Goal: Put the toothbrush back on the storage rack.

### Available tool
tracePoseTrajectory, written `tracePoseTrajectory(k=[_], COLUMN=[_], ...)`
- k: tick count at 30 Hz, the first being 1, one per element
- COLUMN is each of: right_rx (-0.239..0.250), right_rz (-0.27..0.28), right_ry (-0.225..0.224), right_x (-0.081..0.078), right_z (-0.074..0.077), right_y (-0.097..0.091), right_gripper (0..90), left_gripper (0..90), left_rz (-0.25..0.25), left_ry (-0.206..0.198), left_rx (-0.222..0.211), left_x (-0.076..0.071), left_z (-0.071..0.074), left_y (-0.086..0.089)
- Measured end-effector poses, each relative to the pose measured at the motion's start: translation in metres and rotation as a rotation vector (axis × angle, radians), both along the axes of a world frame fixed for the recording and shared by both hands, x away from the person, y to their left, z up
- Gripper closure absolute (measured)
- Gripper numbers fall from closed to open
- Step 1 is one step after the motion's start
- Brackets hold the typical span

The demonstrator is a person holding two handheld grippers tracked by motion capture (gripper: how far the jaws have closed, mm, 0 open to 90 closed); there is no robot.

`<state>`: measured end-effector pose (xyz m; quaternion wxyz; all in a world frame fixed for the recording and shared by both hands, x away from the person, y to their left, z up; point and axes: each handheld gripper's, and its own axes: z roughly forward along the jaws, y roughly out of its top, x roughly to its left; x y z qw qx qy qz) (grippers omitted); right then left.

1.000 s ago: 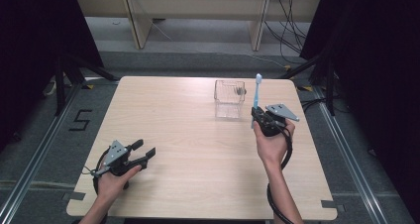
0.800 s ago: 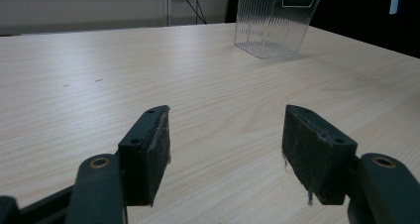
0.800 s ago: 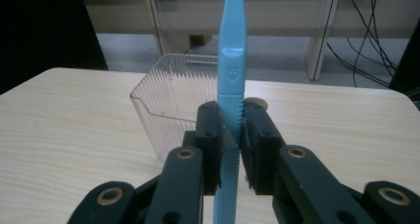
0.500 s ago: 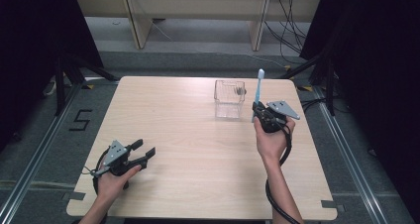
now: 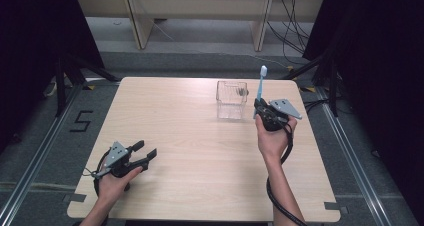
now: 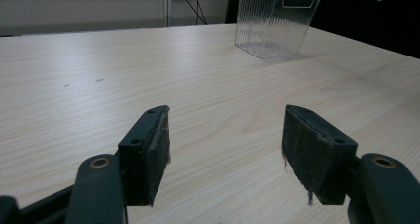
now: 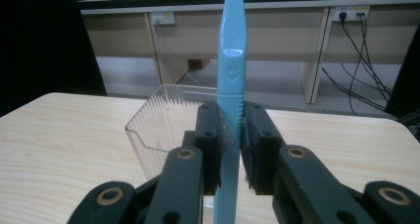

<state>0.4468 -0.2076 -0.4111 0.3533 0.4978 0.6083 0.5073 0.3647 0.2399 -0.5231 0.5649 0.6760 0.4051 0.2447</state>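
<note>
A light blue toothbrush (image 5: 260, 87) stands upright in my right gripper (image 5: 259, 107), which is shut on its ribbed handle (image 7: 231, 120); its head points up. The gripper is held above the table just right of a clear ribbed plastic box (image 5: 231, 100), and the same box (image 7: 171, 125) sits directly behind the jaws in the right gripper view. My left gripper (image 5: 146, 152) rests low at the table's near left, open, with nothing between its pads (image 6: 157, 149). The box (image 6: 275, 18) stands far off across the wood in the left gripper view.
The light wooden table (image 5: 190, 146) stretches wide between the two hands. Its far edge lies just beyond the box. Behind it are a grey floor, wooden shelf legs (image 5: 135, 21) and cables (image 5: 290, 16). A black cable (image 5: 280, 196) trails from the right gripper.
The right gripper with the toothbrush has drifted slightly toward the far edge, staying beside the box. The left gripper has not moved.
</note>
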Motion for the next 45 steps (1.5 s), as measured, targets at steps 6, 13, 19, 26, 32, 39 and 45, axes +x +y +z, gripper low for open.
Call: tracePoseTrajectory(k=[6,13,19,26,32,39,45], right_rx=[0.009,0.002,0.007,0.001,0.01,0.004,0.016], right_rz=[0.006,-0.003,-0.002,-0.005,-0.008,-0.004,-0.011], right_ry=[-0.007,-0.027,-0.033,-0.045,-0.05,-0.066,-0.07], right_x=[0.003,0.007,0.011,0.015,0.019,0.025,0.029], right_z=[0.0,0.001,0.002,0.005,0.008,0.01,0.011], right_y=[0.001,0.001,0.001,0.002,0.006,0.011,0.016], right_gripper=[79.0,79.0,79.0,79.0,79.0,79.0,79.0], left_gripper=[34.7,34.7,34.7,34.7,34.6,34.6,34.7], left_rz=[-0.001,0.0,-0.005,-0.005,-0.004,-0.005,-0.006], left_ry=[0.001,0.001,-0.007,-0.008,-0.009,-0.009,-0.007], left_rx=[-0.002,-0.001,-0.012,-0.014,-0.015,-0.015,-0.014], left_x=[0.0,0.0,0.001,0.001,0.001,0.001,0.001], left_z=[0.0,0.0,-0.001,-0.001,-0.001,-0.001,-0.001], left_y=[0.0,0.0,0.0,0.0,0.0,0.0,0.001])
